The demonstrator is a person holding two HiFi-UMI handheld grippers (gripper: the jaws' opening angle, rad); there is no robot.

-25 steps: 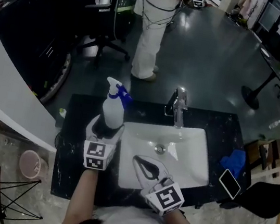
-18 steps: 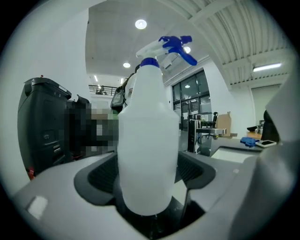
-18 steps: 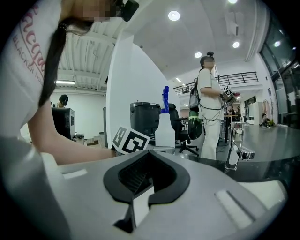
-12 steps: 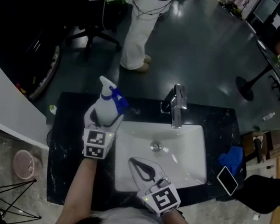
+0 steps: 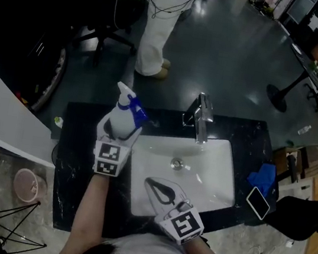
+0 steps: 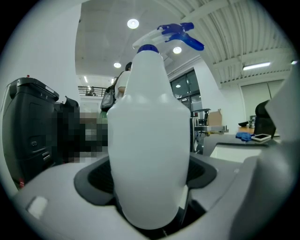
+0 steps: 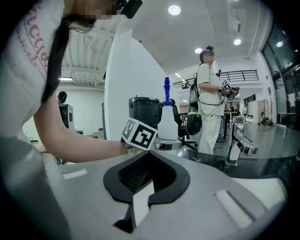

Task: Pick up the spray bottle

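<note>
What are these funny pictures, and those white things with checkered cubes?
A person holds a grabbing tool in each hand. One picture comes from a camera on the person's head, looking down; the other two come from cameras on the tools. Below is a dark counter with a white sink, a tap, a blue cloth and a phone. The jaws of the left gripper have just been opening, and the spray bottle stands between them, apparently not squeezed yet. The right gripper is shut and empty, over the sink.
</note>
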